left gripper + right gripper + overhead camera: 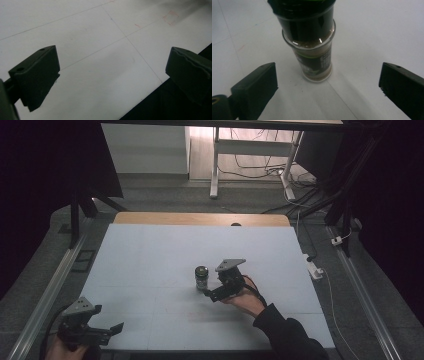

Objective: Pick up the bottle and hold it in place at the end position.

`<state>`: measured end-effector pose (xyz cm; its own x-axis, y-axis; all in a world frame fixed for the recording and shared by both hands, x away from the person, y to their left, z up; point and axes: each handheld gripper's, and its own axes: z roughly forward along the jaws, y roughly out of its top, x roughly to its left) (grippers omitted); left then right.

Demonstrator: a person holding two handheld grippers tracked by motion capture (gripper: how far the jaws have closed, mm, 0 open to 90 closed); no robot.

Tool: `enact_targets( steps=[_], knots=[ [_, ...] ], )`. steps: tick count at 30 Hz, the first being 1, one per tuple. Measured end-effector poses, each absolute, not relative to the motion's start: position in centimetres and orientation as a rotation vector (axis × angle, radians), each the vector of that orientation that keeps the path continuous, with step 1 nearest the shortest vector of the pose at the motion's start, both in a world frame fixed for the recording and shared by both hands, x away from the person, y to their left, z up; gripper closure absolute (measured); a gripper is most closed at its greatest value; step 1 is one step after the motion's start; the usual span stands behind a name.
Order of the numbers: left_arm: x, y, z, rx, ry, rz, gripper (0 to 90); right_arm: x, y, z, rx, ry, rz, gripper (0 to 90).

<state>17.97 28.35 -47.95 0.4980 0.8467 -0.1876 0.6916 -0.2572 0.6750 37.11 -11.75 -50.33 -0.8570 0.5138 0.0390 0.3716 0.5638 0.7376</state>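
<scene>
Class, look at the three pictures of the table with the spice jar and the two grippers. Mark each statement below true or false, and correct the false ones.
1. The spice jar stands upright on the table. True.
2. The right gripper has its jaws clamped on the jar. False: they stand open, apart from it.
3. The left gripper holds a cup. False: nothing is between its open jaws.
4. The jar has a dark cap. True.

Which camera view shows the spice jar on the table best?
The right gripper view: the spice jar stands close and upright between the open jaws, its label and powder visible. In the high view it is a small dark jar. The left gripper view faces bare table.
</scene>
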Motion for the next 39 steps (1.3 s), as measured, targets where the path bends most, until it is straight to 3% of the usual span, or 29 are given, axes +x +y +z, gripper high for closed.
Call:
enact_targets(
  steps=[14, 15, 19, 39],
  knots=[
    [18.0, 28.3, -48.0, 2.026, 1.261, 0.271, 0.6, 37.5, -10.8, -50.4, 0.643, 2.629, 1.229, 35.0],
    [18.0, 28.3, -48.0, 2.027, 1.261, 0.271, 0.6, 37.4, -10.4, -50.5, 0.615, 2.641, 1.225, 41.3],
    [18.0, 28.3, -48.0, 2.027, 1.262, 0.269, 0.7, 37.4, -10.0, -50.6, 0.574, 2.645, 1.216, 51.3],
    [18.1, 28.3, -48.0, 2.03, 1.265, 0.265, 0.8, 37.9, -10.3, -49.7, 0.553, 2.639, 1.215, 52.7]
  ],
)
